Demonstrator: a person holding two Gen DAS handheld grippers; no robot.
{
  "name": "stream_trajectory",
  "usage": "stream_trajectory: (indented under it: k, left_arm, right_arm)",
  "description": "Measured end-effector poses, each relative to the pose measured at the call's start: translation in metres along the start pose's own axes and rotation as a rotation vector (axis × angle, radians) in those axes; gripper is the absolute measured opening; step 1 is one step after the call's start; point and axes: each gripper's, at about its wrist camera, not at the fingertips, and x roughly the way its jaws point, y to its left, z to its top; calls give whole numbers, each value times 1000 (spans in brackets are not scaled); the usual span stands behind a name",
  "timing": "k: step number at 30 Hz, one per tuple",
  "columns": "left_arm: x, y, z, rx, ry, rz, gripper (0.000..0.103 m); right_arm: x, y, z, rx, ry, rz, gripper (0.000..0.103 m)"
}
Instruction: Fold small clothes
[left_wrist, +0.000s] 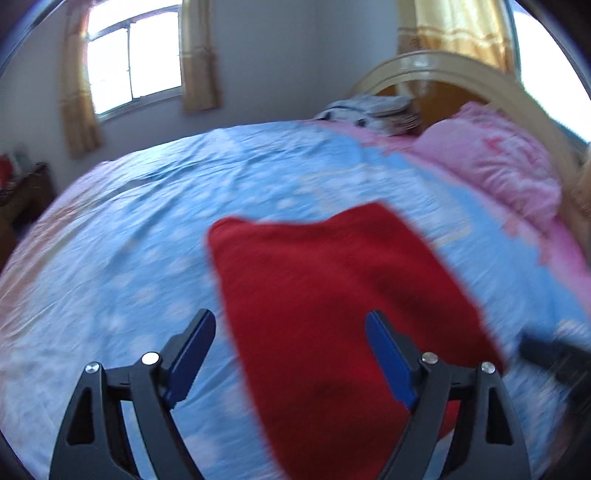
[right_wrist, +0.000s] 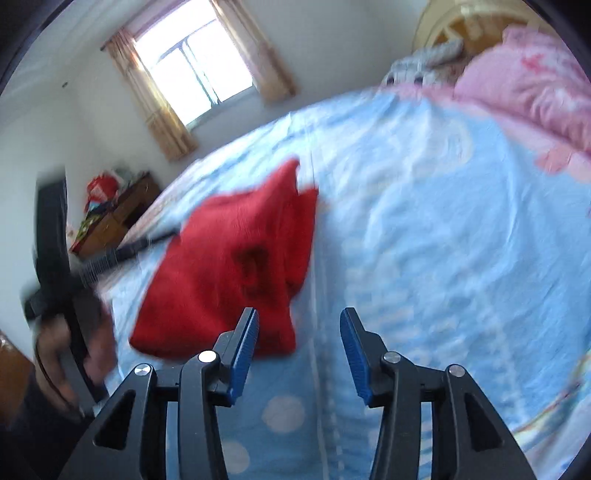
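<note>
A bed (left_wrist: 129, 229) covered in a light blue sheet (right_wrist: 424, 221) with pale spots fills both views, stretching ahead of and under both sets of jaws. At its far end, well beyond the jaws, a pink pillow (left_wrist: 506, 162) leans by a curved wooden headboard (left_wrist: 443, 70), with a grey bundle of cloth (left_wrist: 369, 109) beside it. A curtained window (right_wrist: 195, 62) sits in the wall past the bed, and a wooden cabinet (right_wrist: 122, 218) stands off the bed's far side.

A red cloth (left_wrist: 332, 288), folded into a rough block, lies flat on the sheet. In the left wrist view it spreads from between the jaws forward and off to the right, its near edge passing under the right finger. In the right wrist view the same cloth (right_wrist: 236, 266) lies ahead and left of the jaws, just beyond the left fingertip.

The left gripper (left_wrist: 290, 325) has its jaws spread wide, gripping nothing. The right gripper (right_wrist: 299, 321) stands moderately apart over bare sheet, also empty. Both views are motion-blurred.
</note>
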Motion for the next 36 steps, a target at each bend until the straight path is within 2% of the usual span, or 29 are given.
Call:
stream_trajectory:
  k: [1,3,5,7,10,11,12,13,15,17,20,21,22,23,26,28,32,36]
  left_arm:
    - [3,5,-7,-16,16,-5,86]
    - [12,15,-18,-73,48,-46,86]
    - [14,17,-23,-104,41,-74,87]
    - [16,16,-24,-115,24,-73,92]
    - [20,21,-29,-156,18,-86,96]
    - [17,22,-34,-167,20,-105,97]
    - [17,23,-36,-171,25,-115,98]
    - [17,23,-38,-173,28,-116,100]
    - [15,21,-42,-171,16,-125,100]
    - [11,18,-46,-156,-3,-118,101]
    - [10,14,-47,-136,-18,-93,103]
    - [10,14,-48,-131,-22,-90,103]
    - [10,13,-48,-127,-23,-88,103]
    - [11,13,-48,-126,-22,-87,103]
    - [11,16,-49,-131,-22,-94,103]
    - [11,18,-50,-144,-21,-107,103]
    - [14,21,-50,-162,-5,-128,103]
    - [16,20,-50,-152,7,-133,103]
  right_arm:
    - [-5,8,7,-28,-35,8,47]
    - [-4,29,20,-97,-52,49,47]
    - [8,51,33,-155,-36,118,47]
    - [30,67,41,-187,20,172,47]
    - [67,70,48,-168,102,96,47]
    - [79,63,48,-143,138,61,45]
    - [86,52,47,-112,162,34,36]
    - [91,41,46,-88,169,32,24]
    - [88,31,50,-70,159,28,14]
    - [88,21,53,-34,165,52,14]
    - [84,33,57,-89,154,21,19]
    - [81,40,58,-115,142,12,29]
    - [80,51,63,-145,122,3,48]
    - [78,60,65,-165,105,-2,52]
    - [86,85,75,-217,92,15,52]
    - [104,93,82,-225,131,45,52]
    - [138,78,82,-217,214,-76,48]
    - [137,59,79,-195,204,-43,42]
